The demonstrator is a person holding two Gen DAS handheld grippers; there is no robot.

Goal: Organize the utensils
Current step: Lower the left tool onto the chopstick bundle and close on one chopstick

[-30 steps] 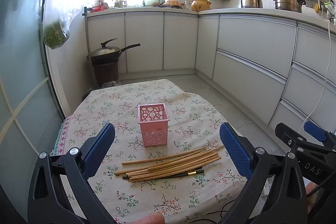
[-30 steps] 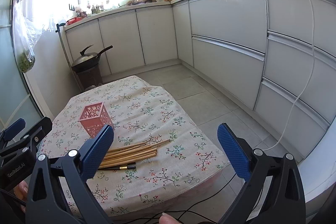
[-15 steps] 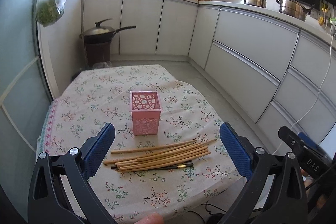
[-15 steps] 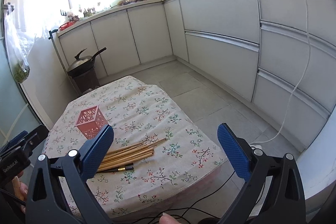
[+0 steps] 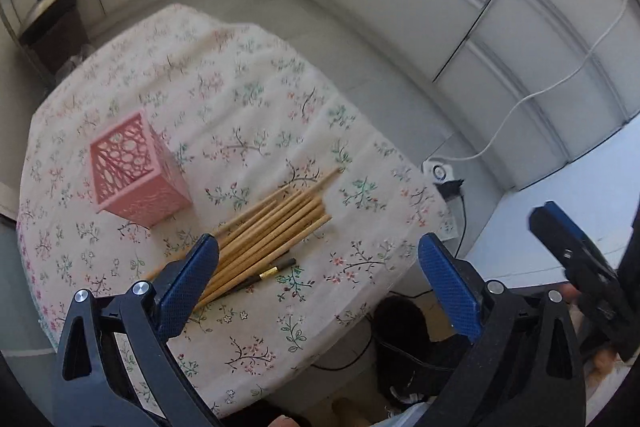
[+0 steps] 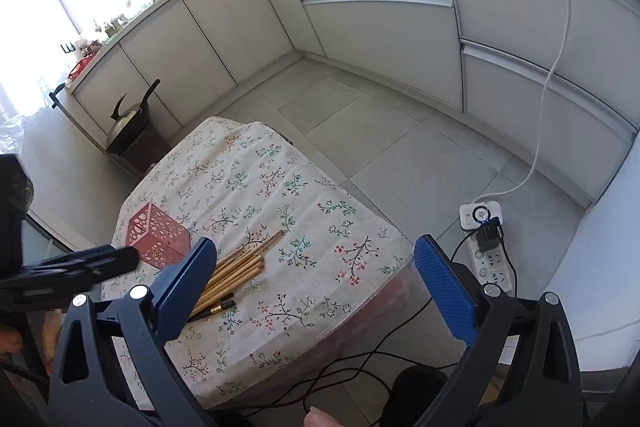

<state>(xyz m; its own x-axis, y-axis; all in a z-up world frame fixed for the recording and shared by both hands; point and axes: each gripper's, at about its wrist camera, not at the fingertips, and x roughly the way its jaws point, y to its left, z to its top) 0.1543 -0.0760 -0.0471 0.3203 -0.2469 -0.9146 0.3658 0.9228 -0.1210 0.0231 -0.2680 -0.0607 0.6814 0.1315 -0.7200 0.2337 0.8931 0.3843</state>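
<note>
A pink perforated holder (image 5: 134,179) (image 6: 158,237) stands empty on the floral tablecloth (image 5: 248,107) (image 6: 256,183). Right of it lies a bundle of several wooden chopsticks (image 5: 276,223) (image 6: 240,265), with one black chopstick (image 5: 264,274) (image 6: 212,310) at the near side. My left gripper (image 5: 318,285) hovers open above the table's near edge, over the chopsticks' near ends, holding nothing. My right gripper (image 6: 316,277) is open and empty too, raised over the table's near right corner. Each gripper shows at the edge of the other's view.
The small table stands on a tiled floor, ringed by white kitchen cabinets (image 6: 380,23). A lidded wok on a dark stand (image 6: 134,131) (image 5: 52,15) sits beyond the far corner. A power strip (image 6: 486,251) with a white cable and black cords lies on the floor to the right.
Both grippers have risen and tilted downward, so the table is seen more from above. The left view has swung right and closer to the chopsticks. Holder and chopsticks have not moved.
</note>
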